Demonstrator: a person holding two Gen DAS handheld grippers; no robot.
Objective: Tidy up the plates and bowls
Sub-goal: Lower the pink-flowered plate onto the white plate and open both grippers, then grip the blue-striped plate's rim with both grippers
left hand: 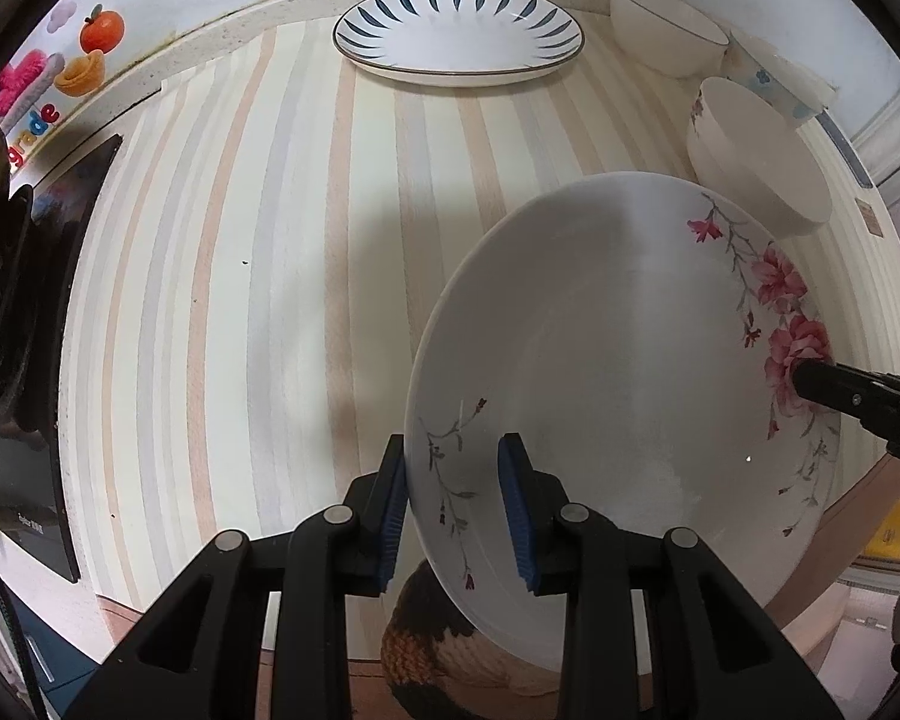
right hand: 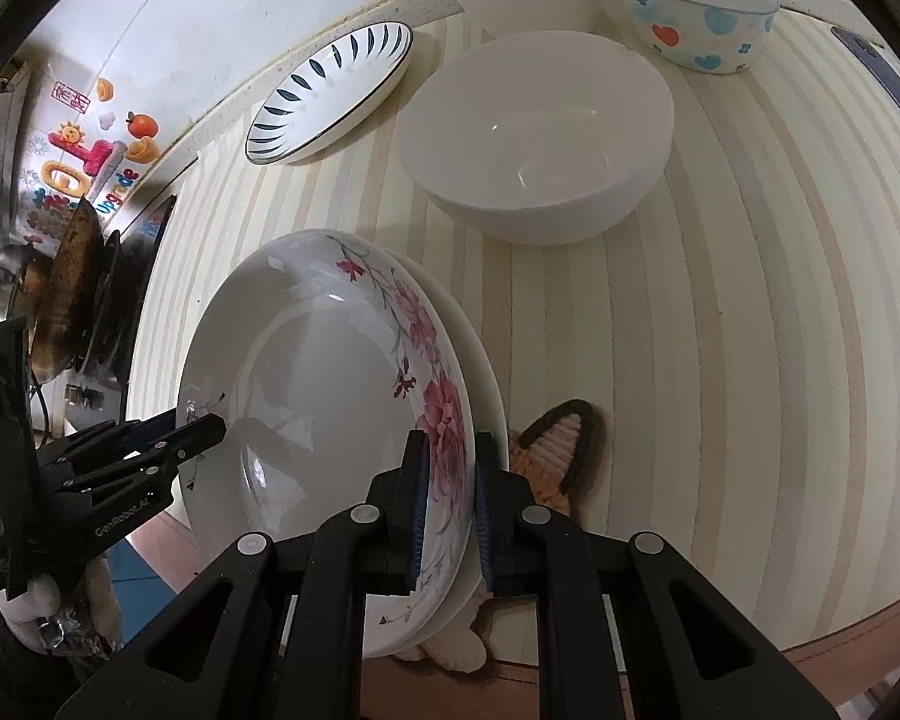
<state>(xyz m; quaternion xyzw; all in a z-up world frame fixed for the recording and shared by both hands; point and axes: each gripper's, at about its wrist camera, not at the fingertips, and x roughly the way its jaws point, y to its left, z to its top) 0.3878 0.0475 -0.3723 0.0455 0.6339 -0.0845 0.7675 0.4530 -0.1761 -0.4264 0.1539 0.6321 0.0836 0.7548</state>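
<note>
Left gripper (left hand: pixel 453 510) clamped on near rim of floral plate (left hand: pixel 618 360), right gripper (right hand: pixel 447 510) pinching opposite flowered rim. Plate held tilted above striped tabletop (left hand: pixel 240 300), face toward left gripper, long axis gripper to gripper. Likely risk: uneven pull, thin rim slipping, plate dropping onto large white bowl (right hand: pixel 540 138).

floral plate (left hand: pixel 606 372) tilted above counter; white bowl (right hand: pixel 537 135) upright beyond.

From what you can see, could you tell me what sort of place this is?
Most likely a home kitchen: a striped counter against a stickered wall, a stove with a pan at the left, and plates and bowls such as the floral plate.
</note>
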